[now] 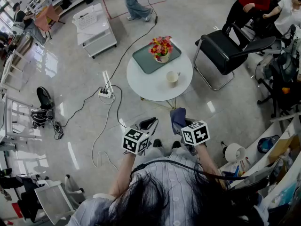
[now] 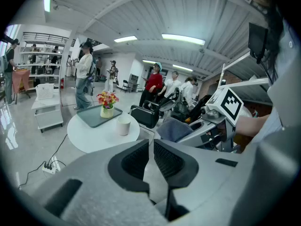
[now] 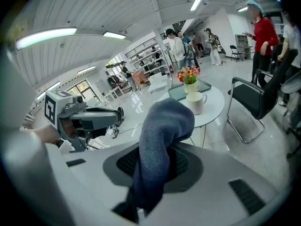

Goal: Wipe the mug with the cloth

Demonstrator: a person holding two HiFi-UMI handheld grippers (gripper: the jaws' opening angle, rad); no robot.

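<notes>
Gripping cloth [image 3: 164, 126] upright — right claw [image 3: 153, 166], left claw [image 2: 151, 159] closed empty, mug [image 1: 172, 77] upright

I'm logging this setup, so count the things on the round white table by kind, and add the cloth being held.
Mug: 1
Tray: 1
Flower pot: 1, standing on the tray
Cloth: 1, held in the right gripper
Total: 4

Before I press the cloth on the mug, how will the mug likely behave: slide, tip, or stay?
The mug stands free on the smooth round table, so it will probably slide under a sideways wipe. It looks squat and upright, so tipping seems less likely. It looks ceramic, likely breakable; the empty left gripper could steady it.
</notes>
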